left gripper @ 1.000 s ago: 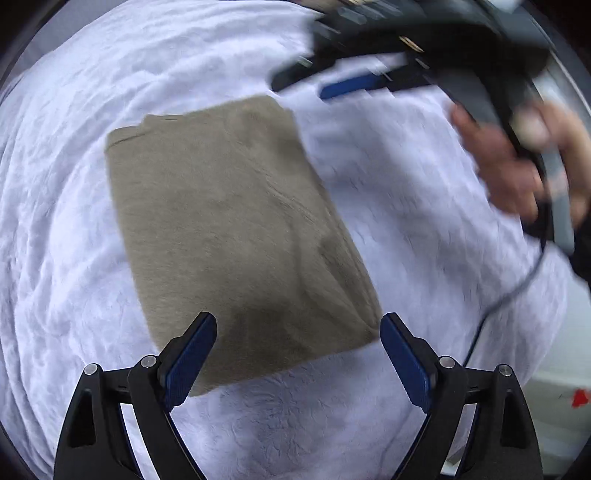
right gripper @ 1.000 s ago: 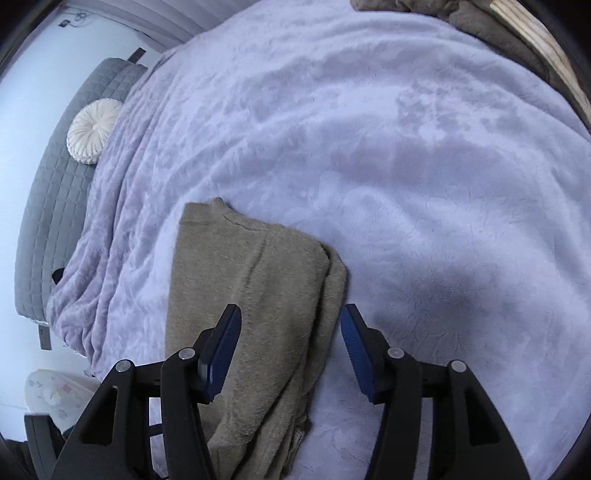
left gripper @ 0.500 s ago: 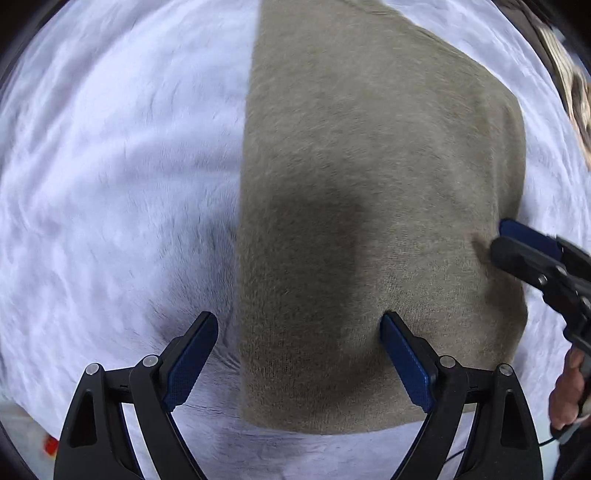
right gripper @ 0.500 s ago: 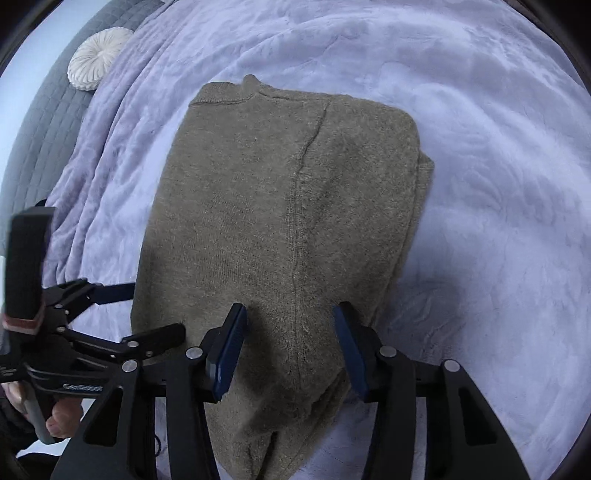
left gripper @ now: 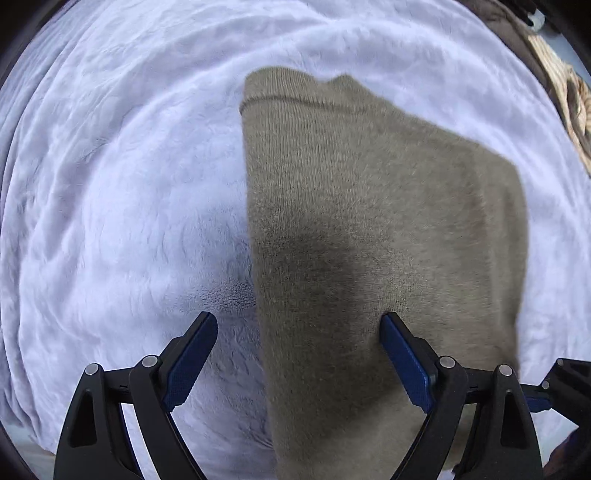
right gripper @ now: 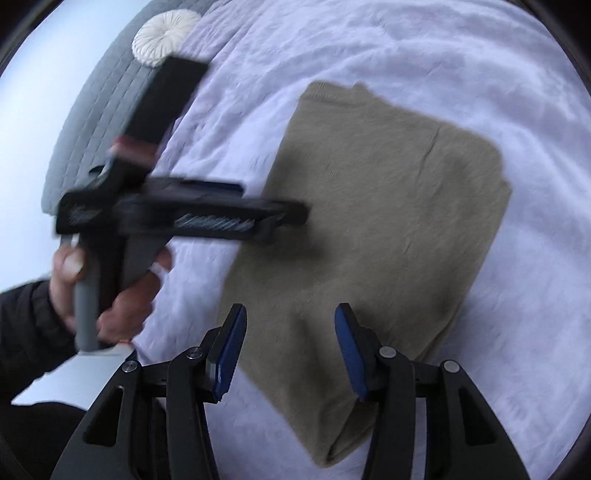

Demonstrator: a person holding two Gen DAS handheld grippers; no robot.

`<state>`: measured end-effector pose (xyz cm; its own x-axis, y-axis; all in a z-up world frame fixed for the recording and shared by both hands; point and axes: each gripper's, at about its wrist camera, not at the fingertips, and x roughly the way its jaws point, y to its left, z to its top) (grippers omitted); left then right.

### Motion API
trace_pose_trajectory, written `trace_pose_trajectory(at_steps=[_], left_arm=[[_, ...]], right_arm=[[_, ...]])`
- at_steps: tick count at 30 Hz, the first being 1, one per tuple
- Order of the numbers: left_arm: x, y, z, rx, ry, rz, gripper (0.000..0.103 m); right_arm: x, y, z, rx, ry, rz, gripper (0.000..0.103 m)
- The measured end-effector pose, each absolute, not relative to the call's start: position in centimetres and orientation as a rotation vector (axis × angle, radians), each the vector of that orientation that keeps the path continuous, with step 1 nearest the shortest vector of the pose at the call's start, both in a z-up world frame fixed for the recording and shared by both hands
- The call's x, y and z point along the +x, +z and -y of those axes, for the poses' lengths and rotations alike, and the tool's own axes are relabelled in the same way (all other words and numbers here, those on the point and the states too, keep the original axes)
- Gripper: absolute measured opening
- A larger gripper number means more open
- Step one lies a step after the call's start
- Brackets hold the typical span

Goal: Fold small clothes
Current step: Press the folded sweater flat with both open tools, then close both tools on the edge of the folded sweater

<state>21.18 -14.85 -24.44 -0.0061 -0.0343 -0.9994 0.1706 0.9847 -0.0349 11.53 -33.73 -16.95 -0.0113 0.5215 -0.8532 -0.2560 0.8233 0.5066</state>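
A folded olive-brown knit garment (left gripper: 369, 203) lies flat on a pale lavender blanket (left gripper: 110, 184). My left gripper (left gripper: 298, 318) points down over it, open wide; its jaws straddle the garment's left edge, one finger over blanket, the other over knit. Nothing is pinched. In the right wrist view the same garment (right gripper: 388, 203) lies ahead. My right gripper (right gripper: 290, 309) hovers over its near left corner, jaws about half apart, pads not pressing on the cloth. A hand (right gripper: 125, 302) holds the left tool at the left of that view.
The blanket (right gripper: 480, 55) covers a bed on all sides of the garment. A round white cushion (right gripper: 166, 35) rests on a grey quilted headboard (right gripper: 96, 122). Dark brown cloth (left gripper: 517, 33) and a woven piece (left gripper: 569, 92) lie at the far right edge.
My left gripper has sunk closer to the garment and swung over its left edge. The right gripper shifted towards the near corner, jaws slightly narrower. The left tool now crosses the right view.
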Motion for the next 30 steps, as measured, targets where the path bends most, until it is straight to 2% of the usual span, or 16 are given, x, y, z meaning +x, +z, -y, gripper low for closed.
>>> trace_pose_trajectory(at_steps=[2,4,8,10,11,12,16,21,27,28,29,30], left_arm=[[20.9,-25.5,14.6,0.073,-0.183,-1.591,0.094],[20.5,-26.0,14.1,0.072,-0.184,-1.593,0.099],[19.7,-23.8,14.3,0.120,-0.219,-1.521,0.099],[18.6,-22.6,12.7,0.098,-0.247,-1.493,0.099],[18.0,-22.2,11.5,0.077,-0.253,-1.491,0.099],[17.7,-22.1,10.5,0.060,-0.250,-1.494,0.099],[16.3,-22.7,7.6,-0.031,-0.290,-1.537,0.099],[15.2,-24.0,10.6,-0.100,-0.401,-1.571,0.099],[15.9,-28.3,14.0,-0.188,-0.379,-1.720,0.099],[16.0,-28.4,13.8,-0.212,-0.378,-1.722,0.098],[16.2,-28.3,13.8,-0.219,-0.389,-1.709,0.090],[16.7,-28.4,13.9,-0.209,-0.396,-1.697,0.086]], right_arm=[[10.3,-19.1,34.3,0.140,0.523,-1.514,0.053],[9.2,-20.3,35.5,0.174,0.495,-1.530,0.053],[8.0,-18.5,36.7,0.208,0.464,-1.503,0.053],[7.6,-16.9,38.1,0.221,0.399,-1.463,0.064],[7.6,-16.6,39.1,0.227,0.343,-1.439,0.076],[7.5,-16.2,40.3,0.249,0.293,-1.417,0.079],[8.2,-16.5,45.4,0.433,0.157,-1.381,0.079],[10.6,-18.2,44.0,0.524,0.251,-1.401,0.079],[13.2,-25.7,40.6,0.621,0.265,-1.526,0.081],[13.6,-26.1,40.0,0.619,0.267,-1.522,0.081],[13.8,-26.0,39.7,0.607,0.267,-1.517,0.079],[14.2,-25.9,39.1,0.600,0.276,-1.511,0.070]])
